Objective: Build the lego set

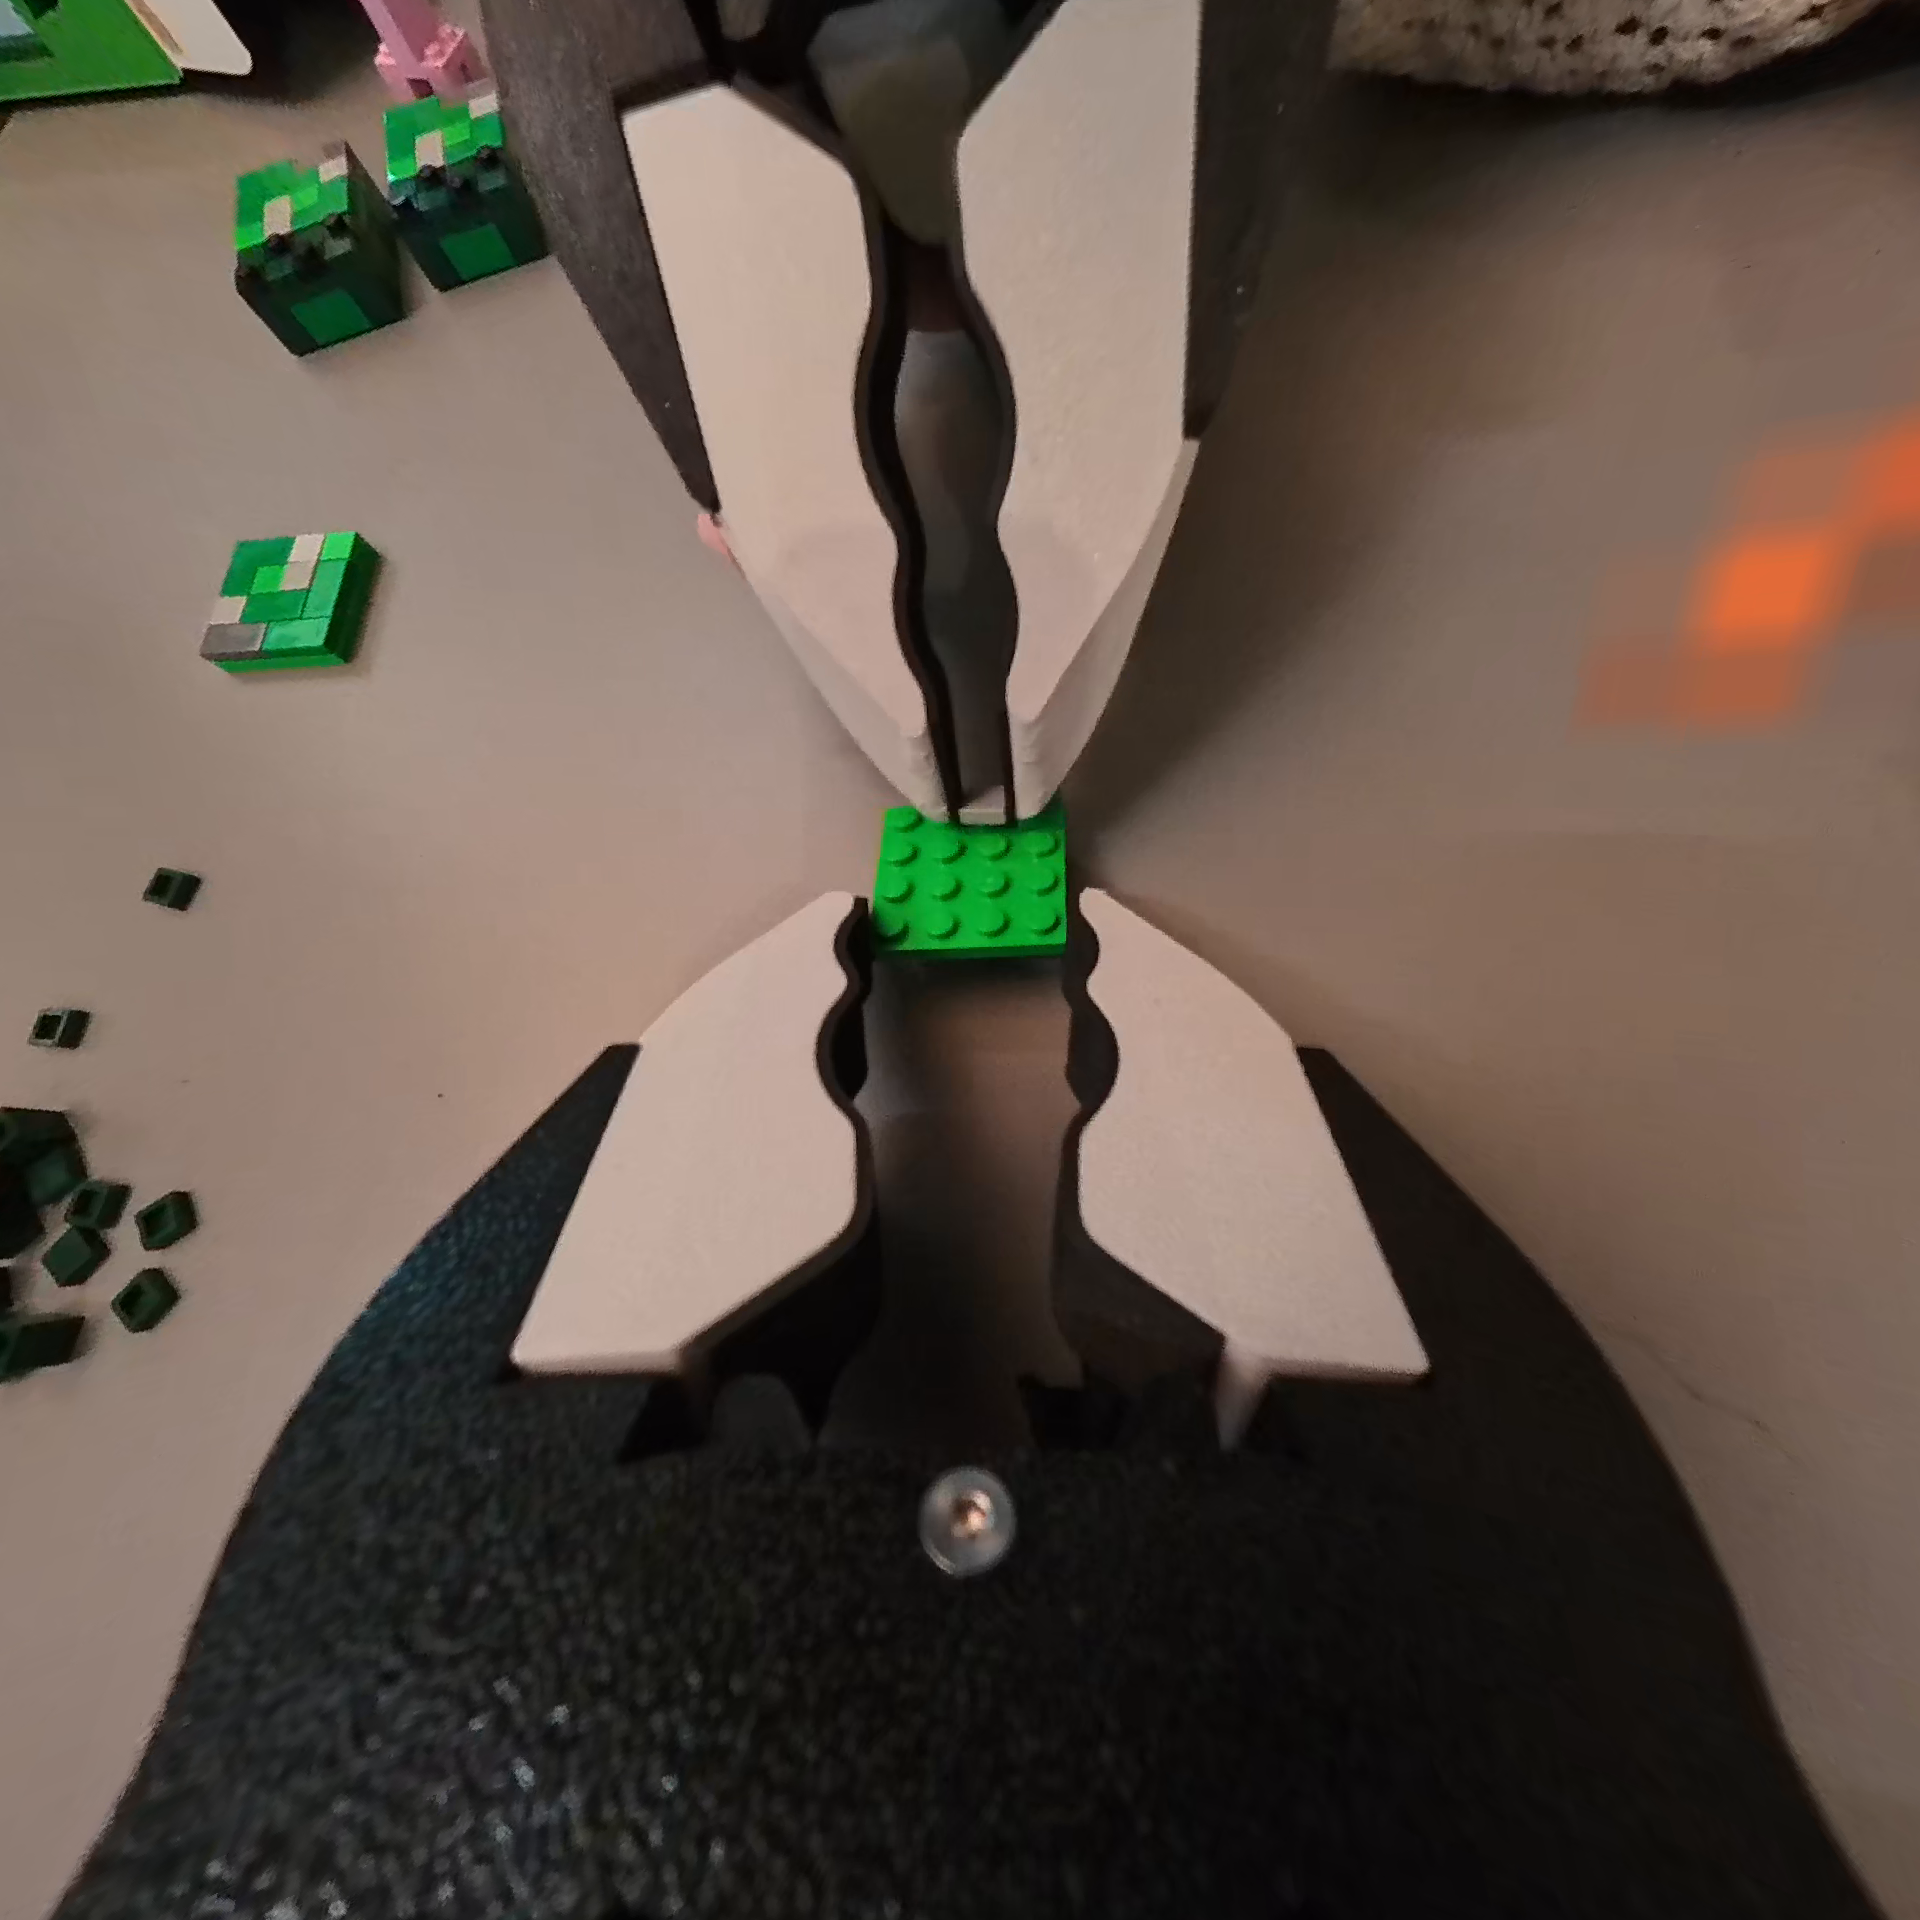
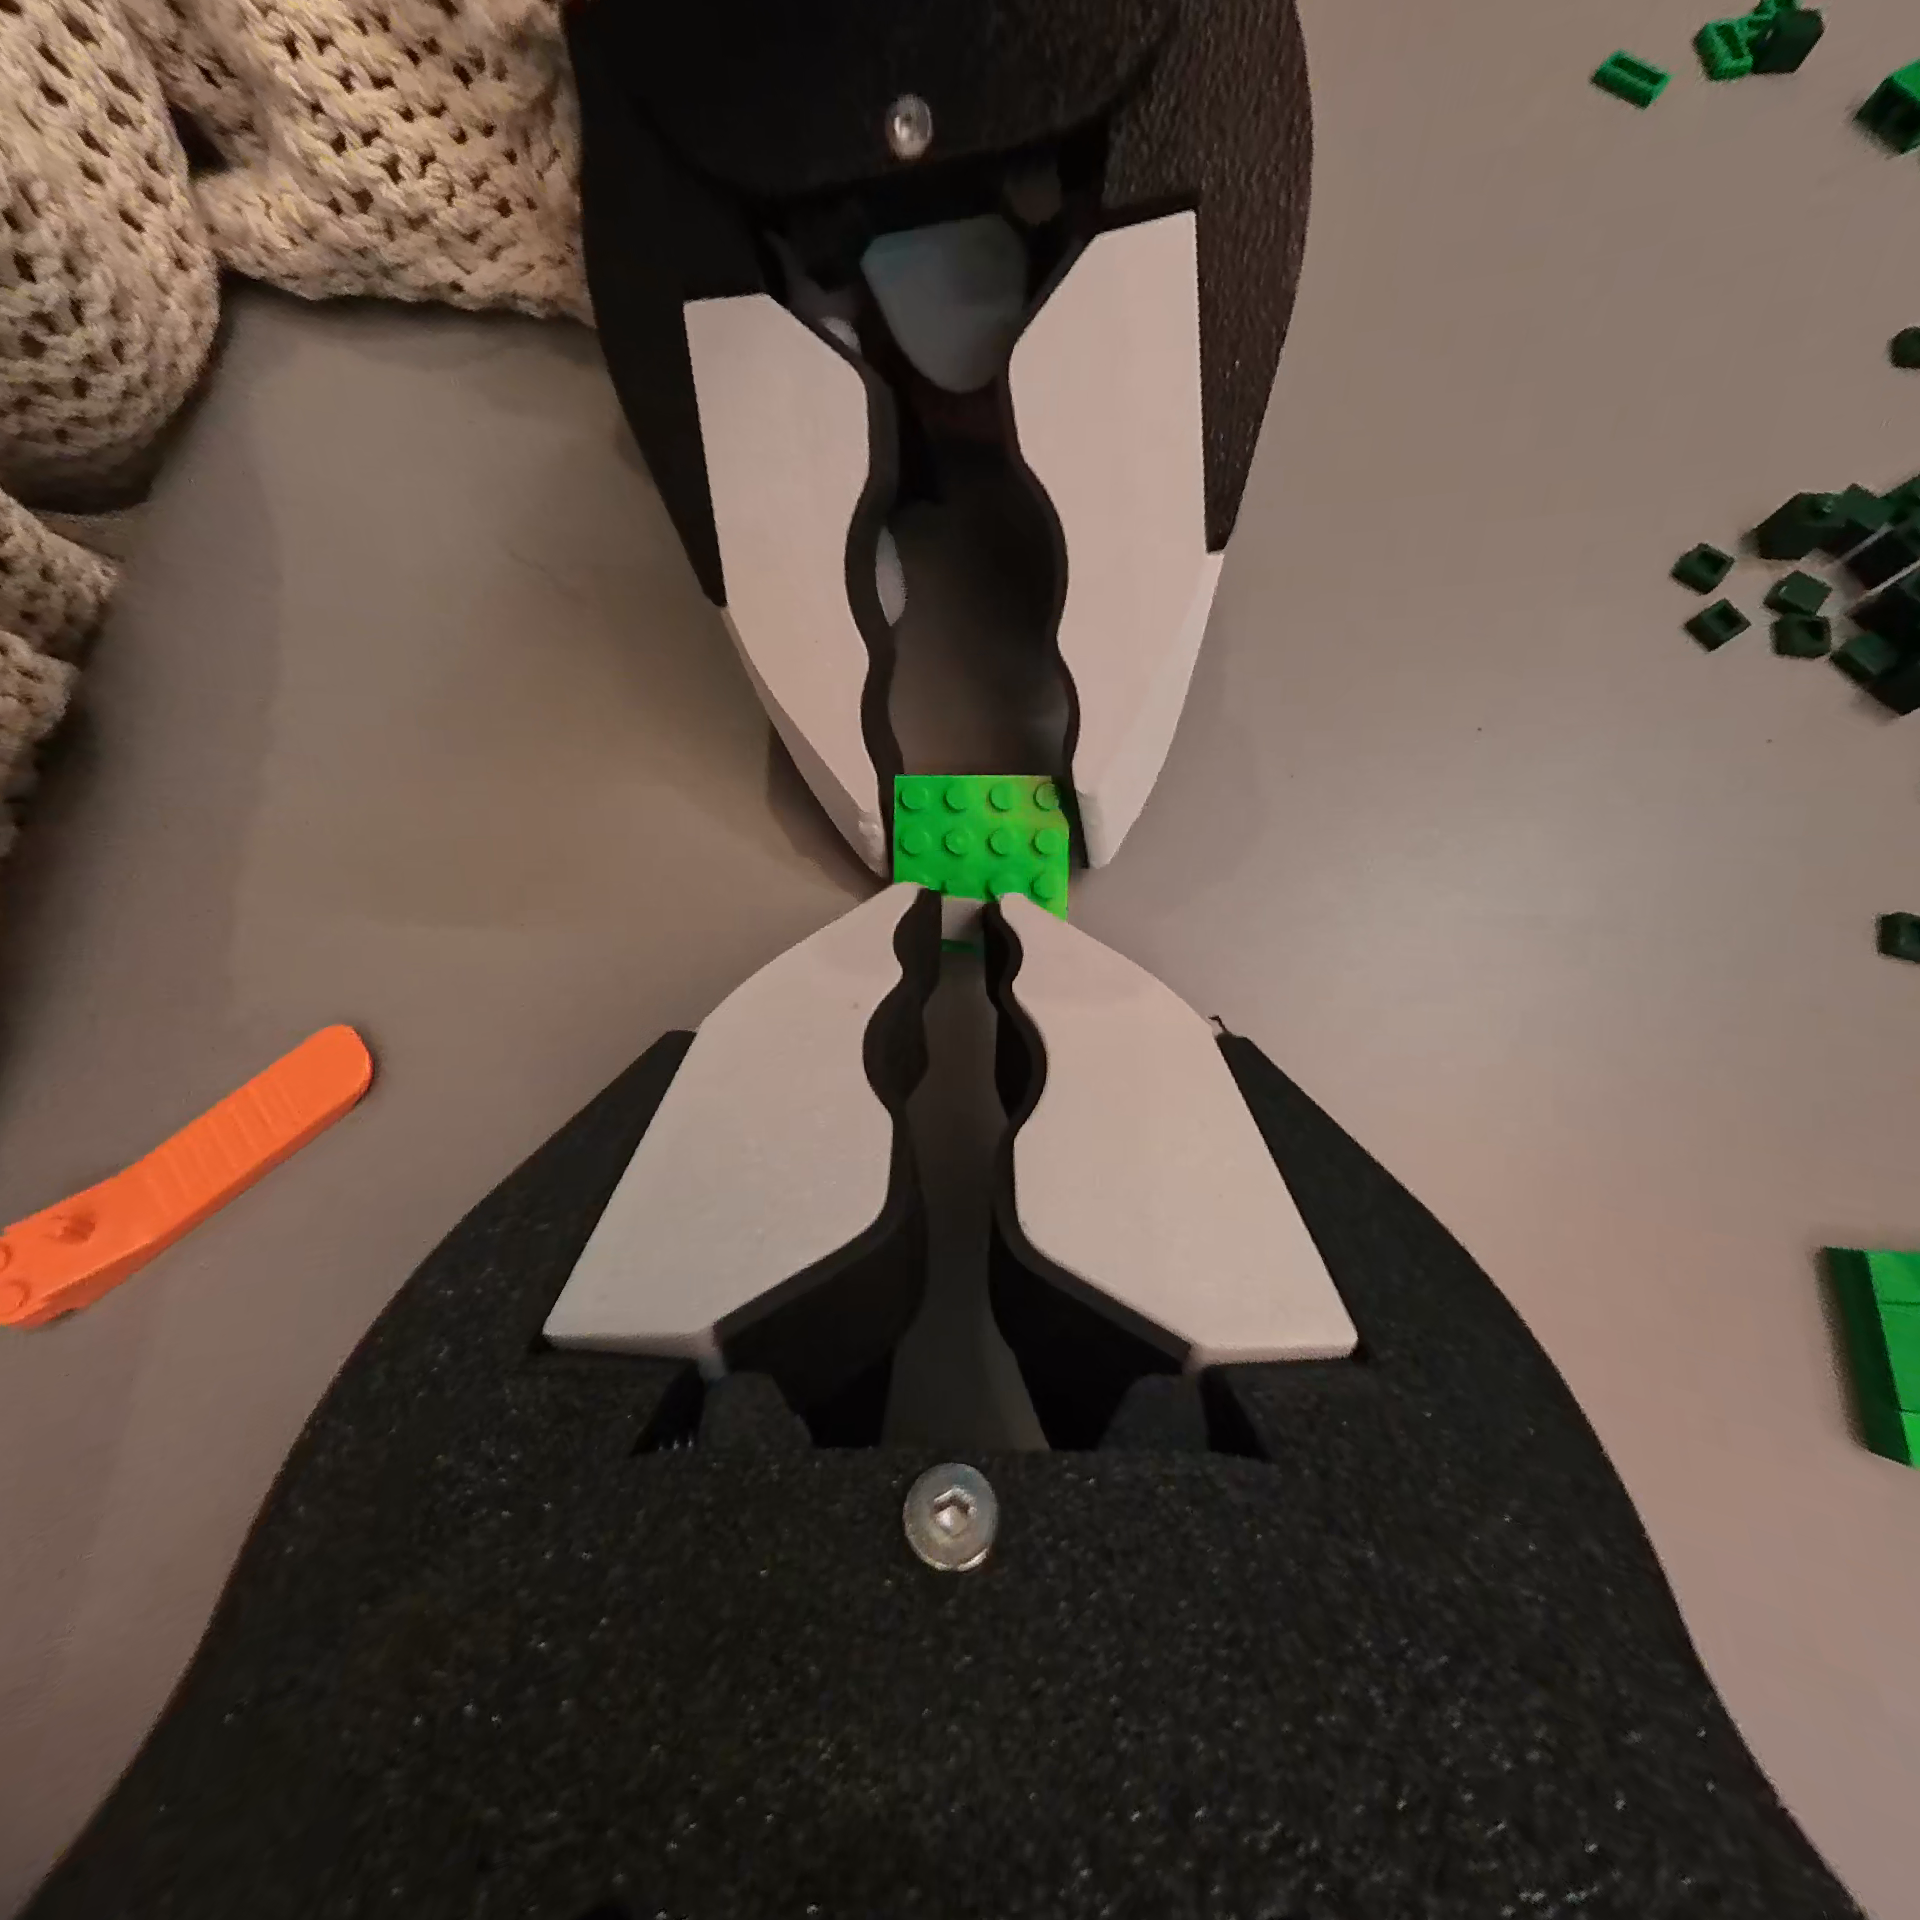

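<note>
A bright green 4x4 studded plate [image 1: 971, 883] sits at table level between the fingertips of my left gripper [image 1: 966, 920], which is shut on its two sides. My right gripper [image 1: 982, 795] comes in from the opposite side. It is shut on a small light grey piece [image 1: 985, 806] that it holds at the plate's far edge. In the right wrist view my right gripper [image 2: 958, 909] is at the plate's [image 2: 982, 842] near edge with the grey piece [image 2: 961, 912] between its tips. The left gripper [image 2: 982, 831] grips the plate from beyond.
Two dark-and-bright green built blocks [image 1: 312, 260] [image 1: 462, 197], a flat green tiled square [image 1: 291, 603] and loose dark green small pieces [image 1: 94, 1247] lie to the left. An orange brick separator [image 2: 187, 1174], a knitted cloth [image 2: 208, 156] and stacked green plates [image 2: 1881, 1361] are on the grey table [image 2: 1455, 935]. Both grippers' tips are close together, under 4 cm apart. From either gripper's tips it is about 15 cm to the orange brick separator [image 2: 187, 1174].
</note>
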Action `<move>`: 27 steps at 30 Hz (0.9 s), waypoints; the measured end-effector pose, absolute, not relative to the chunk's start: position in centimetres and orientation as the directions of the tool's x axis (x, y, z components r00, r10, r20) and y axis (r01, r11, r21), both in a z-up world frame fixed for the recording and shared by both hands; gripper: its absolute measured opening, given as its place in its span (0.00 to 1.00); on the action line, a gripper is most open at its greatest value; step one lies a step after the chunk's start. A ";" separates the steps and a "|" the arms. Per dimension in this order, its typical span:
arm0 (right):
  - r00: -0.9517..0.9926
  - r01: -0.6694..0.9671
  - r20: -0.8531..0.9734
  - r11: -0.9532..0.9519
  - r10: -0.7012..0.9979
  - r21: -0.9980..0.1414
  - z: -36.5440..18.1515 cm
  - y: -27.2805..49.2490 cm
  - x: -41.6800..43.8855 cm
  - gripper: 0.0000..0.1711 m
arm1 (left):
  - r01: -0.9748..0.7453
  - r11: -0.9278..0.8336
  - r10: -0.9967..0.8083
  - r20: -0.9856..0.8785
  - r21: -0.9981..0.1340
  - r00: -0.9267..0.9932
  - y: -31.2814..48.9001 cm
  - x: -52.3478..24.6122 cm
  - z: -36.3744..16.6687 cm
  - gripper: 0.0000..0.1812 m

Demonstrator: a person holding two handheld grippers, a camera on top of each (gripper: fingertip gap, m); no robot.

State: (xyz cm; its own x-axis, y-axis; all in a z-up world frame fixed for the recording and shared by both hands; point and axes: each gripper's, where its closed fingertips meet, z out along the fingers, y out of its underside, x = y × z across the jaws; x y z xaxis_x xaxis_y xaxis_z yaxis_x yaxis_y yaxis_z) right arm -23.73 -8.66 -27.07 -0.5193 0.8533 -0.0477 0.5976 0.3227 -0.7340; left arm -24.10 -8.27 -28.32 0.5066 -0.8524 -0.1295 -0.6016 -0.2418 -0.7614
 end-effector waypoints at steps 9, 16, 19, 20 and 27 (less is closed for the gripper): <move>-0.533 0.600 -0.054 0.333 0.844 -0.727 -27.3 -8.9 -23.6 0.06 | -0.599 -0.247 -0.855 -0.121 -0.761 0.505 -8.4 -24.1 -28.4 0.20; -0.537 0.597 -0.074 0.316 0.840 -0.738 -27.4 -9.2 -23.6 0.08 | -0.596 -0.255 -0.854 -0.112 -0.761 0.508 -8.5 -24.1 -28.4 0.20; -0.538 0.596 -0.075 0.315 0.840 -0.739 -27.5 -9.3 -23.6 0.09 | -0.594 -0.261 -0.854 -0.106 -0.761 0.510 -8.5 -24.1 -28.5 0.20; -0.538 0.595 -0.070 0.319 0.840 -0.737 -27.5 -9.3 -23.5 0.09 | -0.593 -0.263 -0.853 -0.103 -0.761 0.511 -8.5 -24.1 -28.5 0.20; -0.528 0.582 -0.041 0.326 0.848 -0.745 -27.6 -9.3 -23.4 0.10 | -0.586 -0.279 -0.852 -0.086 -0.761 0.517 -8.5 -24.1 -28.5 0.20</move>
State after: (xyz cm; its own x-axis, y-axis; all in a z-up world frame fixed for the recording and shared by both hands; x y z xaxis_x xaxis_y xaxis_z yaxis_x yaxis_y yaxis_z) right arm -23.38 -9.32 -27.63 -0.5279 0.8483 -0.0409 0.5821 0.3263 -0.7447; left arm -24.08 -8.55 -28.52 0.5169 -0.8517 -0.0860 -0.5863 -0.2791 -0.7605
